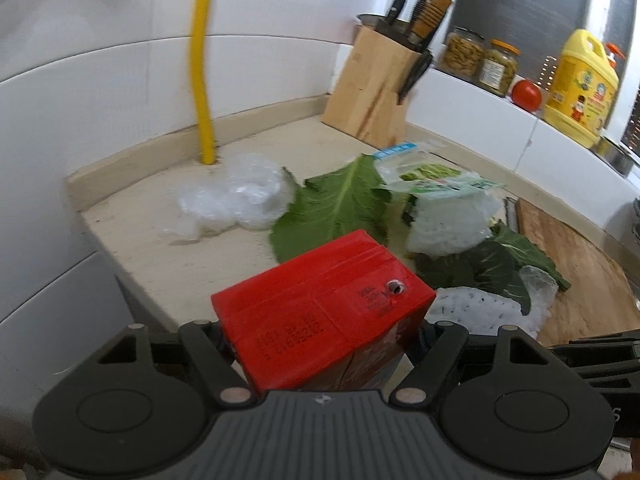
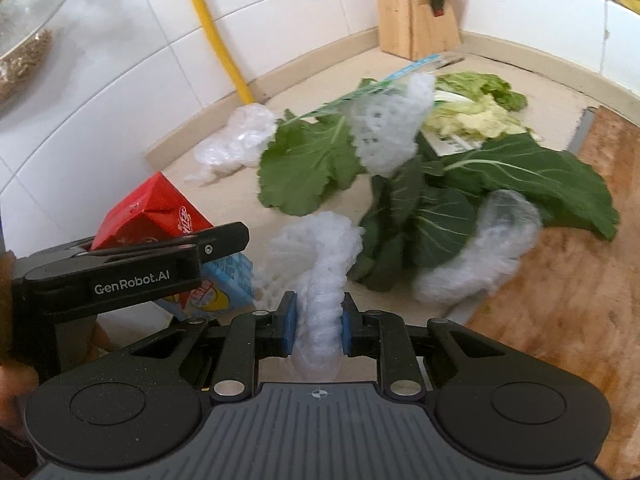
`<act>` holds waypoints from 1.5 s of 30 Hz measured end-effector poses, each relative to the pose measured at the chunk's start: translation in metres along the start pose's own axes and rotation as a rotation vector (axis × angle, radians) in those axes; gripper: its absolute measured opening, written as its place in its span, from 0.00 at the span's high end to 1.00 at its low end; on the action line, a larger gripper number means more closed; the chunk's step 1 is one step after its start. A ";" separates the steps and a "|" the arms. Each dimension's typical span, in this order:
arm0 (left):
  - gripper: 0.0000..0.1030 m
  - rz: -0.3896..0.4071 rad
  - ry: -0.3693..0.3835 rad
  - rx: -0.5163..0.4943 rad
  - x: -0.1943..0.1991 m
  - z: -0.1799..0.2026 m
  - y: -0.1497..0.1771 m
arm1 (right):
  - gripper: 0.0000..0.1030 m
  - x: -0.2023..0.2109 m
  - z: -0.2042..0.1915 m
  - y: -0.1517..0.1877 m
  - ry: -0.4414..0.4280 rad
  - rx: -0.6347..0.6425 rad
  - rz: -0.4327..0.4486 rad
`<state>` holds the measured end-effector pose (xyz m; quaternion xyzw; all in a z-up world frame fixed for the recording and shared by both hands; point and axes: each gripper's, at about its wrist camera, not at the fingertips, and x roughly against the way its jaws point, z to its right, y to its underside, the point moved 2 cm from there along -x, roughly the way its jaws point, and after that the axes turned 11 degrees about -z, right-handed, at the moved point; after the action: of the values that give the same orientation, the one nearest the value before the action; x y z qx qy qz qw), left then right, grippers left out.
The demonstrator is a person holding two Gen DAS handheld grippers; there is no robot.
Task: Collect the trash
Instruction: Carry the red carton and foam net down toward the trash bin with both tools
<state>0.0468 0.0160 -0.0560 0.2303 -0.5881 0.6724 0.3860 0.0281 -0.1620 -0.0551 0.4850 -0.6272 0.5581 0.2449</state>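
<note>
Your left hand-held gripper (image 1: 324, 344) is clamped on one red carton (image 1: 320, 300), raised above the near edge of the desk (image 1: 160, 236); in the right wrist view the same carton shows blue and yellow print on its lower side.

Your right hand-held gripper (image 2: 319, 322) is clamped on one white foam net (image 2: 320, 276), pinched between the blue pads (image 2: 289, 320). The net curls up and away from the jaws over the desk.

Trash left on the desk, counted:
- Foam nets: two more. One (image 2: 390, 128) stands among the leaves behind the gripped net; one (image 2: 480, 248) lies to the right, at the edge of the board.
- Clear plastic wrap (image 1: 236, 200): one crumpled wad, near the foot of the yellow pipe (image 1: 202, 72), just left of the leaves.
- Green leaves (image 2: 308, 160): at least three large dark ones, overlapping in the middle of the desk. An exact count cannot be told.
- Pale cabbage scraps (image 2: 476, 108): one heap, behind the leaves.
- Printed plastic bag (image 1: 432, 176): one, lying over the far net and leaves.

Other items:
- Cutting board (image 2: 560, 300): one, wooden, on the right.
- Knife block (image 1: 372, 92): one, in the far corner.
- Jars (image 1: 464, 52): two, on the ledge.
- Tomato (image 1: 526, 94): one, beside the jars.
- Yellow jug (image 1: 580, 84): one, right of the tomato.
</note>
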 end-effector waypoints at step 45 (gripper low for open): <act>0.32 0.031 -0.356 0.407 0.047 -0.157 0.052 | 0.73 -0.096 -0.164 -0.051 -0.252 0.436 -0.142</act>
<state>0.0004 0.1790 -0.0838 0.4086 -0.5028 0.7317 0.2119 0.0741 0.0287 -0.0708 0.6346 -0.4820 0.5968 0.0931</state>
